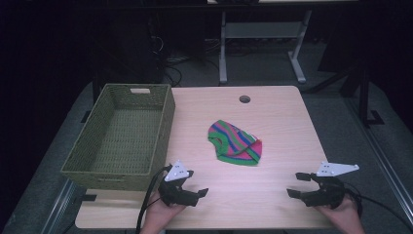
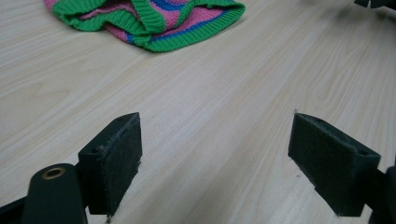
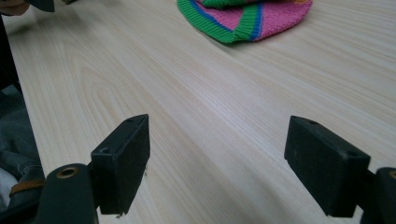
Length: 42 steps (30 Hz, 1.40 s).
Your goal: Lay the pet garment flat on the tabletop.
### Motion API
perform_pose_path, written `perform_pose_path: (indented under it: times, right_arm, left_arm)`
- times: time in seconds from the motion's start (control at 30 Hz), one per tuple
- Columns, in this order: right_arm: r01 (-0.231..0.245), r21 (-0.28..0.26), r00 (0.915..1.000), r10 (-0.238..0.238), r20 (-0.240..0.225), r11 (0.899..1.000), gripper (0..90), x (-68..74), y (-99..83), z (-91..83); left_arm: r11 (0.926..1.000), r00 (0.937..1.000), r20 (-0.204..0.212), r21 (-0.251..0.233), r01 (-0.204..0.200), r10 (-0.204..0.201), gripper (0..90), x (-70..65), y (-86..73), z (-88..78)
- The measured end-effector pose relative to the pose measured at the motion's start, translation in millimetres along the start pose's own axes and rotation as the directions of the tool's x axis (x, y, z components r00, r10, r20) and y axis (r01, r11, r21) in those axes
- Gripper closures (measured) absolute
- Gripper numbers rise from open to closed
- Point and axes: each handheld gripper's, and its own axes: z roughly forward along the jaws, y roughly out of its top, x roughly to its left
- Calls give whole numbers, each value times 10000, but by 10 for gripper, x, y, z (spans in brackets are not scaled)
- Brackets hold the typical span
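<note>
Nearest the camera, left gripper (image 1: 192, 191) and right gripper (image 1: 303, 185), each in a hand at the near table (image 1: 277, 122) edge, jaws spread wide, nothing between them. Farther in, mid-table, a striped knitted hat (image 1: 235, 142) lying crumpled, well apart from both. Left of it, a green woven basket (image 1: 104, 170) on the table's left side.
</note>
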Motion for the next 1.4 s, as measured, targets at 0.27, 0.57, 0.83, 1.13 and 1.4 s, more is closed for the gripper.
perform_pose_path:
  times: [0.27, 0.57, 0.83, 1.13, 1.4]
  right_arm:
    - [395, 355, 9992, -390, -126, 9986, 212, 77, 161, 130]
    - [147, 643, 9982, -109, -592, 9978, 227, -95, 443, 215]
    - [318, 932, 9971, -251, -720, 9951, 229, -241, 765, 271]
    - [588, 1256, 9948, -477, -897, 9903, 229, -294, 1119, 416]
    - [950, 1522, 9926, -819, -898, 9838, 230, -297, 1436, 650]
  left_arm:
    - [9997, 9998, 118, 184, -172, 170, 172, 18, -5, 36]
    - [9996, 9998, 191, 287, -73, 68, 173, 37, -9, 53]
    - [9997, 9995, 313, 218, -68, 61, 173, 26, -4, 72]
    - [9996, 9993, 330, 234, -168, 161, 175, 42, 1, 90]
    - [9998, 9994, 312, 77, 160, -162, 175, 132, 17, 82]
